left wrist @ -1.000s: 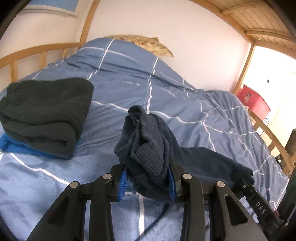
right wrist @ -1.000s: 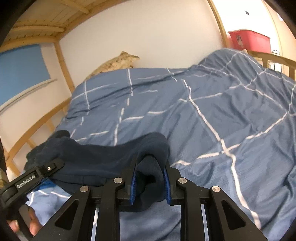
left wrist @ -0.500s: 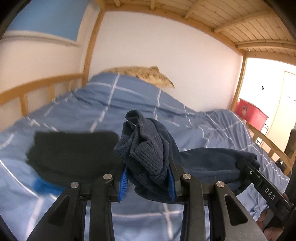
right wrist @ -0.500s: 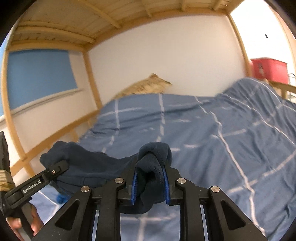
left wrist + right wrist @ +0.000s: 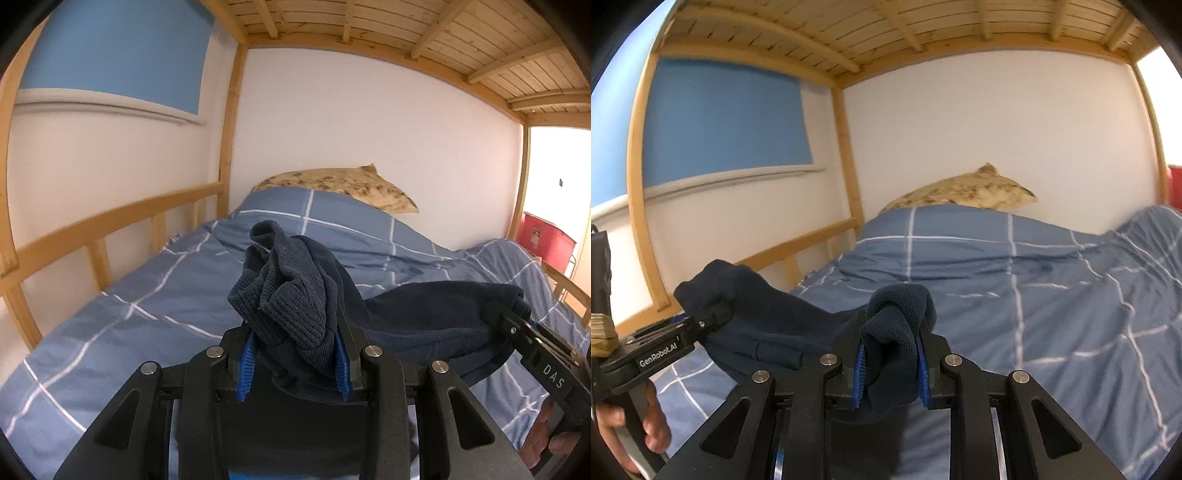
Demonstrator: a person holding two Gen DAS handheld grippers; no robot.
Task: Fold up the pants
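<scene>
Dark navy knit pants (image 5: 295,295) hang stretched between my two grippers, lifted above the blue checked bed. My left gripper (image 5: 293,363) is shut on a bunched ribbed end of the pants. My right gripper (image 5: 891,363) is shut on the other bunched end (image 5: 897,321). In the left wrist view the pants run right to the right gripper (image 5: 524,332). In the right wrist view they run left to the left gripper (image 5: 709,317). The hanging lower part of the pants is hidden behind the gripper bodies.
The blue duvet with white lines (image 5: 147,295) covers the bed. A yellow patterned pillow (image 5: 332,184) lies at the head. A wooden side rail (image 5: 110,229) runs along the left. Wooden bunk slats (image 5: 886,29) are overhead. A red bin (image 5: 543,243) stands at the right.
Both grippers have risen and tilted up with the pants held between them. The folded dark garment at the left has dropped out of view.
</scene>
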